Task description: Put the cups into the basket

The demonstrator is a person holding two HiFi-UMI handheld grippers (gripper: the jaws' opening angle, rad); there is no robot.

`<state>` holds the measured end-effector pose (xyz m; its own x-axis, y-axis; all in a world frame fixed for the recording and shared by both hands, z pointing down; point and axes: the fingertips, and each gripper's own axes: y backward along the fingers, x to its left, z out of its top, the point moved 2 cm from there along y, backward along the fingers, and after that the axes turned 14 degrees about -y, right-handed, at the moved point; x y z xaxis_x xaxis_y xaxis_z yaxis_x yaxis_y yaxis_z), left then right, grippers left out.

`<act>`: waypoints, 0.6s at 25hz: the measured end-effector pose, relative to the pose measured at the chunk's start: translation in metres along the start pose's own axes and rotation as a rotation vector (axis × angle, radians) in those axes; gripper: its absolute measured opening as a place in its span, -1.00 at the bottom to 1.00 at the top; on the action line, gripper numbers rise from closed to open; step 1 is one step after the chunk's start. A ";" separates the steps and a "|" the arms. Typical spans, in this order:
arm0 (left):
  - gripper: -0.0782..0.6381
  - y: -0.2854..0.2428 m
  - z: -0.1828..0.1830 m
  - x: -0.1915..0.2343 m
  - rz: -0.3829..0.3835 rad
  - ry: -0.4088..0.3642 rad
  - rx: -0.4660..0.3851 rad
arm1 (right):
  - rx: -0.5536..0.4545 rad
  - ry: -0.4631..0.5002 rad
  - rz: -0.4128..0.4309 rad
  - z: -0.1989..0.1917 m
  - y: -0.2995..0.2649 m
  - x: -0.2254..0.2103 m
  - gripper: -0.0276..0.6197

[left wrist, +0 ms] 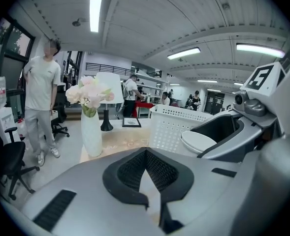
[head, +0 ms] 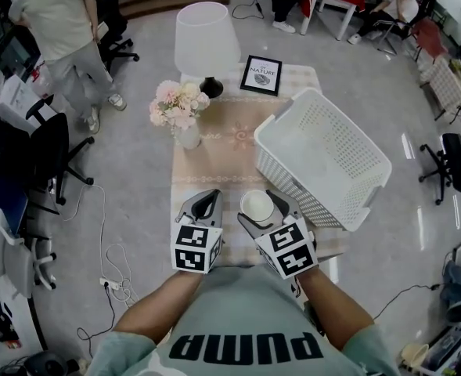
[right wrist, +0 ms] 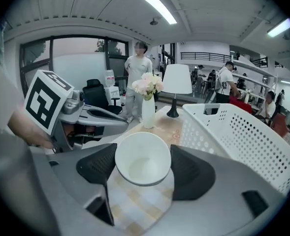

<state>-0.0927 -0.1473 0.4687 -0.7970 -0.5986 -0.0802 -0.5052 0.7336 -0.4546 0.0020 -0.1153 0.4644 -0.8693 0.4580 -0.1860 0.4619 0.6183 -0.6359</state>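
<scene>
A white cup (head: 255, 204) sits upright between the pads of my right gripper (head: 261, 210), which is shut on it just above the table's near edge. In the right gripper view the cup (right wrist: 143, 159) is empty, its mouth facing up, with a dark pad pressed on each side. The white perforated basket (head: 281, 171) stands tilted just right of and beyond the cup, and I see nothing inside it. My left gripper (head: 205, 204) is beside the right one on its left, shut with nothing held. Its pads meet in a V in the left gripper view (left wrist: 145, 154).
On the checked tablecloth (head: 222, 159) stand a white vase of pink flowers (head: 185, 116), a white lamp (head: 206, 41) and a framed picture (head: 261, 74). A person (head: 66, 30) stands left of the table among office chairs (head: 46, 155). Cables lie on the floor at left.
</scene>
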 end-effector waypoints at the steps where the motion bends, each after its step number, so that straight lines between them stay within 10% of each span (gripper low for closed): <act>1: -0.78 0.001 0.006 -0.002 -0.005 0.000 -0.011 | -0.011 -0.002 -0.002 0.006 0.006 -0.002 0.17; 15: -0.78 -0.009 0.091 -0.034 -0.104 -0.080 -0.127 | -0.165 -0.044 -0.055 0.073 0.086 -0.042 0.17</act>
<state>-0.0306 -0.1627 0.3944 -0.7121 -0.6932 -0.1114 -0.6250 0.6982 -0.3492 0.0656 -0.1279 0.3632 -0.8993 0.3943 -0.1892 0.4327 0.7396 -0.5155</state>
